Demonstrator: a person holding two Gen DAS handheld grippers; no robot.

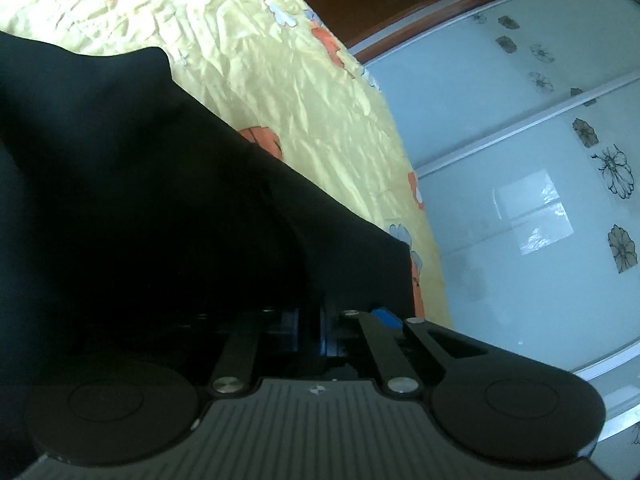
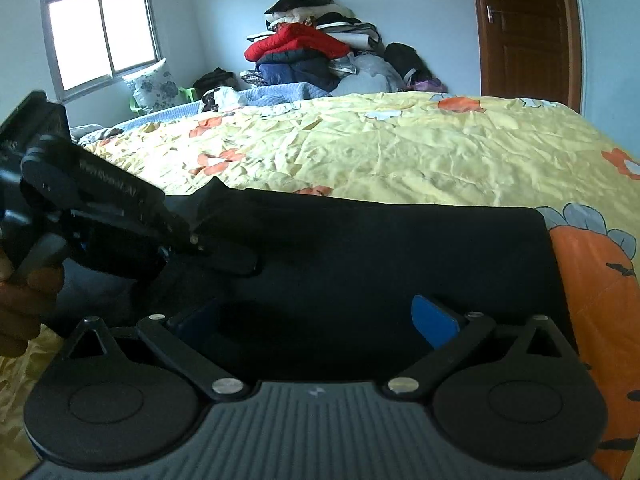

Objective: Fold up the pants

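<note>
Right gripper (image 2: 320, 320): matte black linkage, blue pads, jaws spread wide and released over the near edge of the black pants (image 2: 380, 248), a smooth dark cloth lying flat on a crumpled yellow floral bedspread (image 2: 380, 152). Left gripper (image 2: 224, 258): jaws clenched on a raised fold of the pants at their left side. Bedspread beyond lies open up to a clothes pile (image 2: 320, 52).
</note>
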